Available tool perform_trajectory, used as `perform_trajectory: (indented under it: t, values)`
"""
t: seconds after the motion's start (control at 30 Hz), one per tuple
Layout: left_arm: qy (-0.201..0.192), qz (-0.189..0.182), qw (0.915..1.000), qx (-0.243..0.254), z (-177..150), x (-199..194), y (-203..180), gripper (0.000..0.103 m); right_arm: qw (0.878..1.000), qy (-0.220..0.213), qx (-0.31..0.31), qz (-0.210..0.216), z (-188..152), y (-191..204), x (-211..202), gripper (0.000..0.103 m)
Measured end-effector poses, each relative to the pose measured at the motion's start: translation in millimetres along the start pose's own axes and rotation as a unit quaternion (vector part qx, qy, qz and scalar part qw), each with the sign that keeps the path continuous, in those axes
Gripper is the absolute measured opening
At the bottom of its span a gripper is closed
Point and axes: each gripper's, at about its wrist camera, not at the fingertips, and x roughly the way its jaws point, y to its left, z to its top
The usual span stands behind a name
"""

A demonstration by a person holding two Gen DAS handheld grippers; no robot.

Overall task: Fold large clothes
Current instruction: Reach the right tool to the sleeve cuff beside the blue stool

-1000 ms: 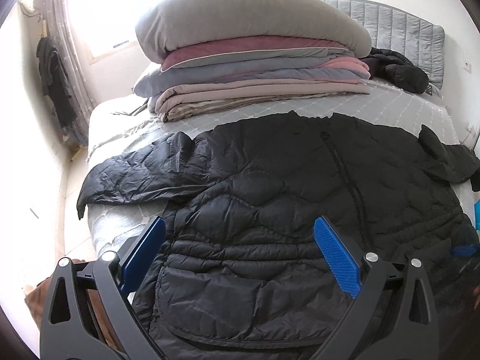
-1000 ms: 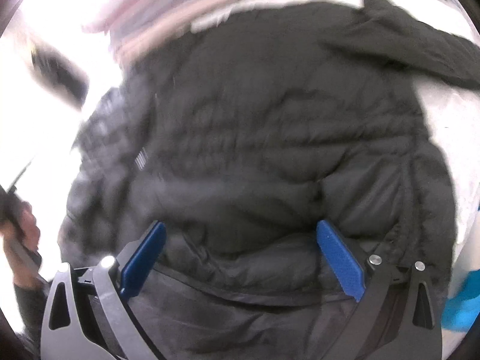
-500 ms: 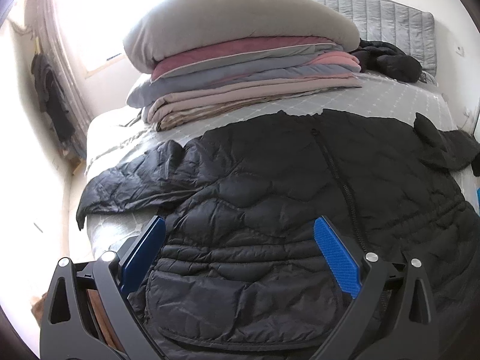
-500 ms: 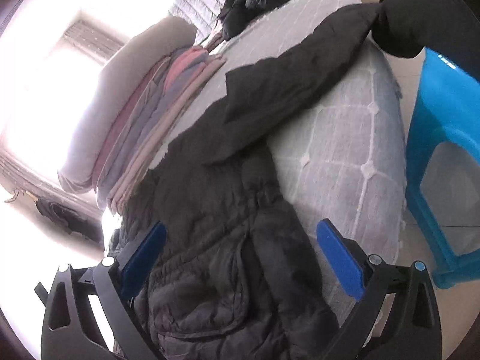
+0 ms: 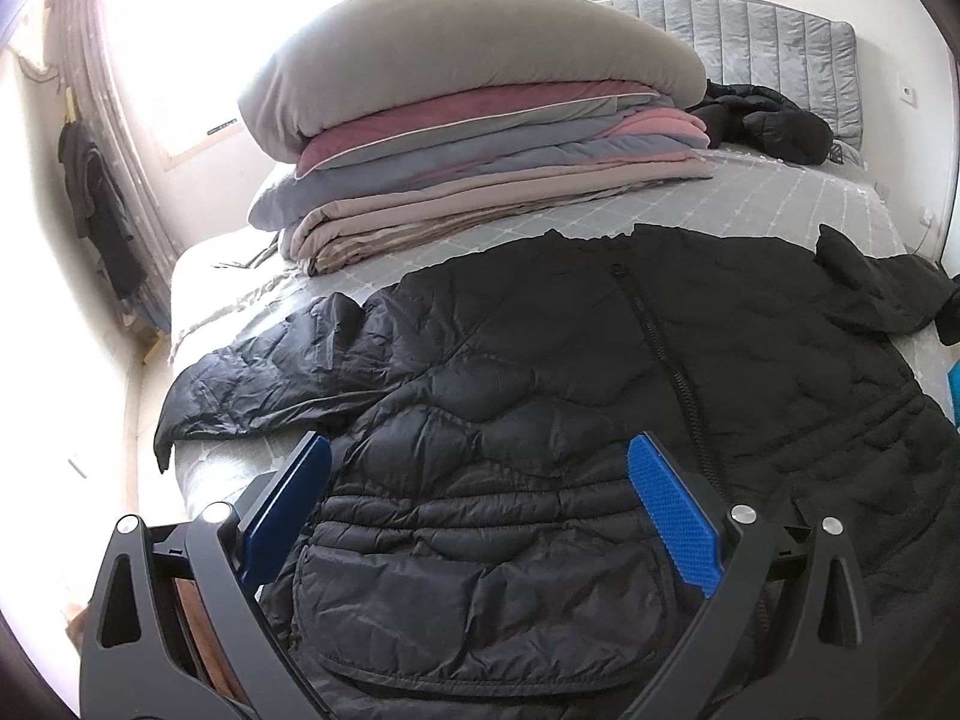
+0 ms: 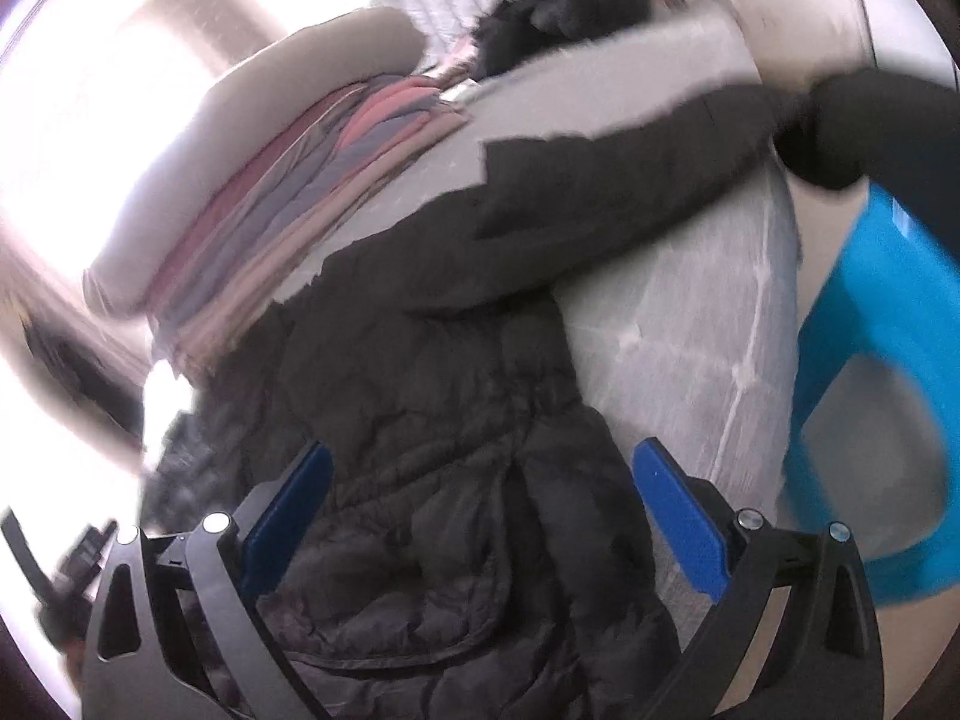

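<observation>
We see a black quilted jacket (image 5: 540, 408) spread front-up across the near part of a bed (image 5: 780, 204), zip closed, hem toward us and partly over the bed's edge. The left gripper (image 5: 480, 498) hovers over the lower front by a pocket, its 2 blue pads apart, holding nothing. The right gripper (image 6: 480, 498) is likewise spread wide and empty over the jacket's right side; its view is blurred.

Risks, as we judge them: the shell looks slick and puffy, so a shallow pinch could take only the top layer, or slip off, leaving a crooked fold. The left sleeve (image 5: 258, 372) lies near the bed's corner and the right sleeve (image 6: 630, 180) reaches toward the far edge, its cuff unclear; either could slide off when pulled. The overhanging hem could drag the whole garment down.

Surroundings: a stack of folded bedding (image 5: 480, 138) sits just beyond the collar, limiting room to fold upward. A second dark garment (image 5: 774, 126) lies near the headboard (image 5: 768, 42). A blue stool (image 6: 870, 390) stands beside the bed on the right, near the right gripper's path.
</observation>
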Motion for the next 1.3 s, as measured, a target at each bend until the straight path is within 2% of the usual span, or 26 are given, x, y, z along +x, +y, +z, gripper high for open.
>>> perform_trajectory:
  t: [0.07, 0.17, 0.27, 0.37, 0.57, 0.73, 1.1, 1.2, 1.3]
  values:
    - [0.001, -0.002, 1.0000, -0.001, 0, 0, 0, 0.096, 0.999, -0.012, -0.049, -0.016, -3, 25, -5, 0.097]
    - [0.002, -0.004, 1.0000, -0.003, -1, 0, 2, 0.096, 0.988, -0.027, -0.146, -0.044, -15, 76, -9, 0.097]
    - [0.005, -0.008, 0.9999, -0.007, 0, 1, 3, 0.096, 0.978, -0.026, -0.198, -0.054, -27, 111, -8, 0.097]
    - [0.008, -0.014, 0.9998, -0.012, 0, 1, 5, 0.096, 0.972, -0.029, -0.225, -0.056, -36, 136, -6, 0.097]
    - [0.012, -0.017, 0.9997, -0.012, -2, 3, 3, 0.096, 0.969, -0.033, -0.241, -0.049, -44, 162, 0, 0.097]
    - [0.016, -0.022, 0.9995, -0.014, -2, 3, 3, 0.096, 0.967, -0.036, -0.243, -0.062, -46, 161, 3, 0.097]
    - [0.020, -0.019, 0.9996, -0.011, -5, 6, 1, 0.096, 0.969, -0.025, -0.239, -0.061, -45, 156, 7, 0.097]
    - [0.021, -0.019, 0.9995, -0.012, -5, 6, 2, 0.096, 0.976, -0.008, -0.214, -0.031, -38, 149, 9, 0.097]
    - [0.025, -0.019, 0.9994, -0.014, -7, 9, 4, 0.096, 0.987, -0.023, -0.162, -0.005, -15, 122, -2, 0.097]
